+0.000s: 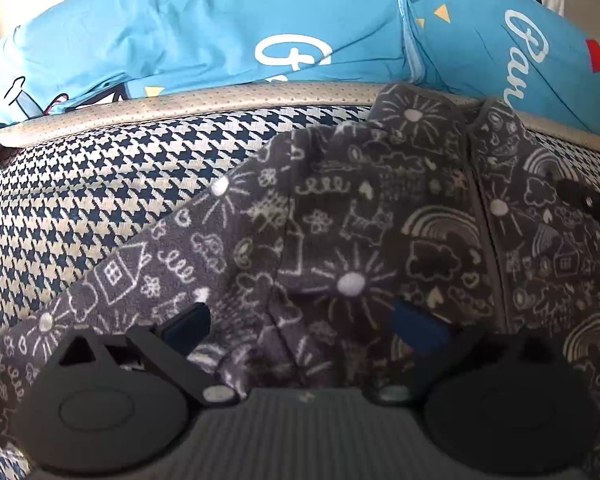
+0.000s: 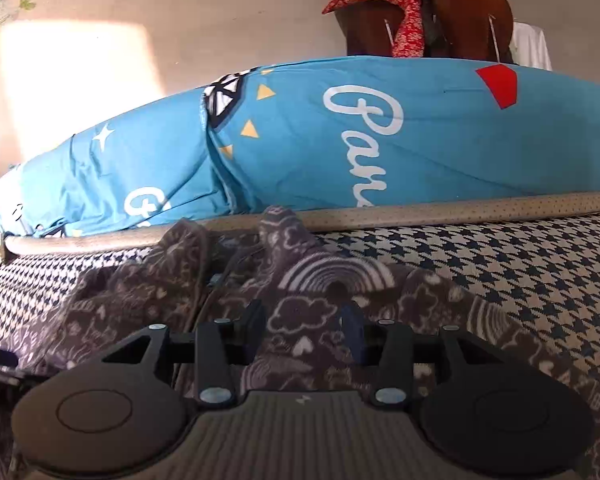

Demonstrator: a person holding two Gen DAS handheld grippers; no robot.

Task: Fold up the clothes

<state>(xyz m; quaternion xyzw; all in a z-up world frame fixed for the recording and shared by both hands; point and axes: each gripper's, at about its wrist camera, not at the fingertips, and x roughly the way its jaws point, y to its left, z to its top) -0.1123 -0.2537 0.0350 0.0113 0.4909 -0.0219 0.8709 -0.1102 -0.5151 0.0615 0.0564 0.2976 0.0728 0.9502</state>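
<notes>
Fleece (image 1: 380,208) lies flat for folding, collar at 12 o'clock — left claw (image 1: 300,324) spread; right claw (image 2: 306,328) part-spread, pinching nothing.

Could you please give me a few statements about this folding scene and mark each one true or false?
1. The garment is grey with white doodles such as rainbows and suns. True.
2. It lies on a plain red cloth. False: it lies on a houndstooth cover in dark blue and cream.
3. A blue pillow with white lettering sits behind the cover's far edge. True.
4. The left claw is clamped shut. False: its fingers stand wide apart over the garment.
5. The garment is already folded into a neat square. False: it lies spread and rumpled, with a sleeve stretched out to the side.
</notes>
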